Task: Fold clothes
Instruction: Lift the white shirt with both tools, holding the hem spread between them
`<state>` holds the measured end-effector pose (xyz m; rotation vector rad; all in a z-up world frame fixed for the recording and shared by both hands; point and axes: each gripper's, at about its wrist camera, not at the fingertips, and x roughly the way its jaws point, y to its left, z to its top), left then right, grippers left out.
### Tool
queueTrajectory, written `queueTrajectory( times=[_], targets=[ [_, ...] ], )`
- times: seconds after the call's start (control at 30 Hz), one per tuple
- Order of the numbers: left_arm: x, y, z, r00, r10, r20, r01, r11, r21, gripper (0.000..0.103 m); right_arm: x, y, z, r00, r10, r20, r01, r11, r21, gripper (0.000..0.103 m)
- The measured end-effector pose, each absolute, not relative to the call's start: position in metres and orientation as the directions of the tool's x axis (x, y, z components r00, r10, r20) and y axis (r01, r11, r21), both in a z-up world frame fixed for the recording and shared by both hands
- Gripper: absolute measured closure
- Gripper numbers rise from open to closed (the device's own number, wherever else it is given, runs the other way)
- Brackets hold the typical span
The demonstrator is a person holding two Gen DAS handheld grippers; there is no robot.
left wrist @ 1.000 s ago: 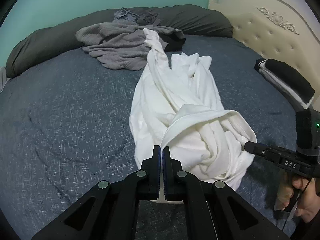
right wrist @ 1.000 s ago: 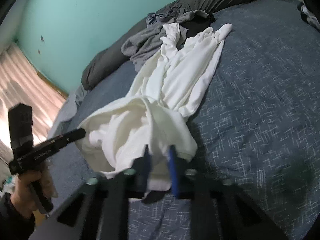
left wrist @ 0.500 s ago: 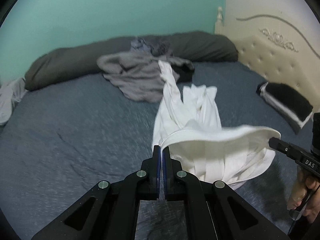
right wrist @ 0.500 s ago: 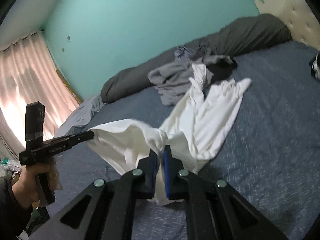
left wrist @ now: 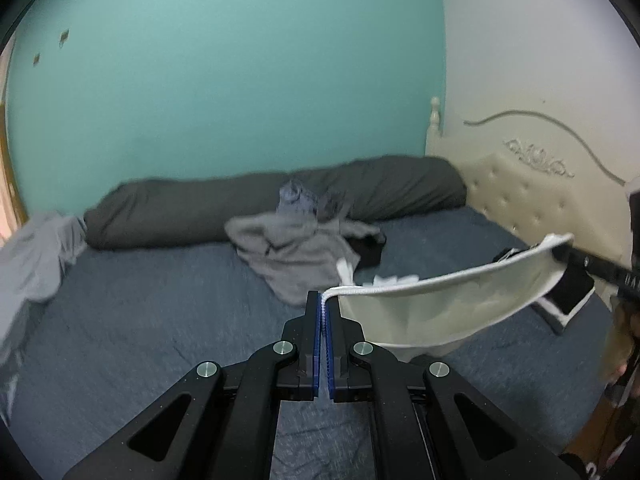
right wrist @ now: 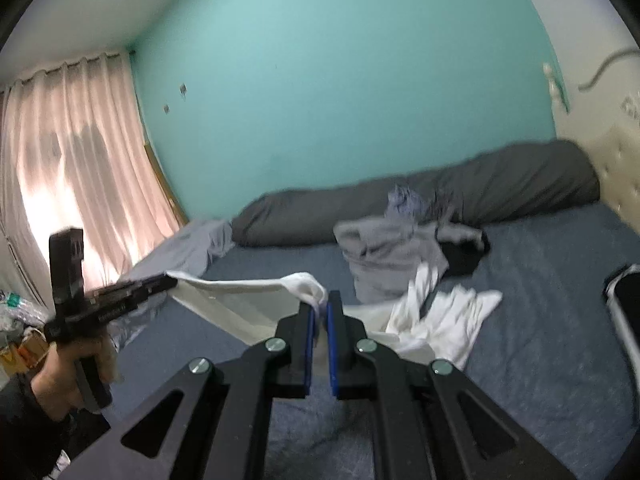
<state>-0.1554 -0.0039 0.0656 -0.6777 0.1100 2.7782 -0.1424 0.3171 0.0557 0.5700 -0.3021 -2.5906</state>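
A white garment (left wrist: 448,308) hangs stretched in the air between both grippers above the blue bed. My left gripper (left wrist: 323,300) is shut on one end of its ribbed hem. My right gripper (right wrist: 319,304) is shut on the other end of that hem, where the cloth bunches between the blue pads. In the right wrist view the rest of the white garment (right wrist: 444,320) trails down onto the bedspread. The right gripper (left wrist: 560,250) also shows at the right edge of the left wrist view, and the left gripper (right wrist: 170,280) at the left of the right wrist view, held by a hand (right wrist: 76,364).
A grey garment (left wrist: 292,252) and other clothes lie piled near a long dark bolster (left wrist: 280,200) along the teal wall. A folded black and white stack (left wrist: 568,296) lies by the cream headboard (left wrist: 532,184). Curtains (right wrist: 68,160) hang at the left.
Both grippers have risen with the white garment, lifting its hem off the bed and pulling it taut between them. The views now tilt up toward the wall.
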Motion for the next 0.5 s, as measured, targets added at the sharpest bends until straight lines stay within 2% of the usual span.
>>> queueTrajectory(
  times=[0.27, 0.5],
  targets=[
    [-0.115, 0.001, 0.172, -0.898, 0.268, -0.349, -0.294, -0.956, 0.023, 0.102, -0.107, 0.324, 0.170, -0.858, -0.444, -0.258, 0.390, -0.890, 0.236, 0.098],
    [-0.079, 0.002, 0.251, -0.925, 0.265, -0.274, -0.291, -0.955, 0.058, 0.102, -0.080, 0.328, 0.236, -0.879, -0.436, -0.195, 0.393, -0.892, 0.223, 0.098]
  ],
)
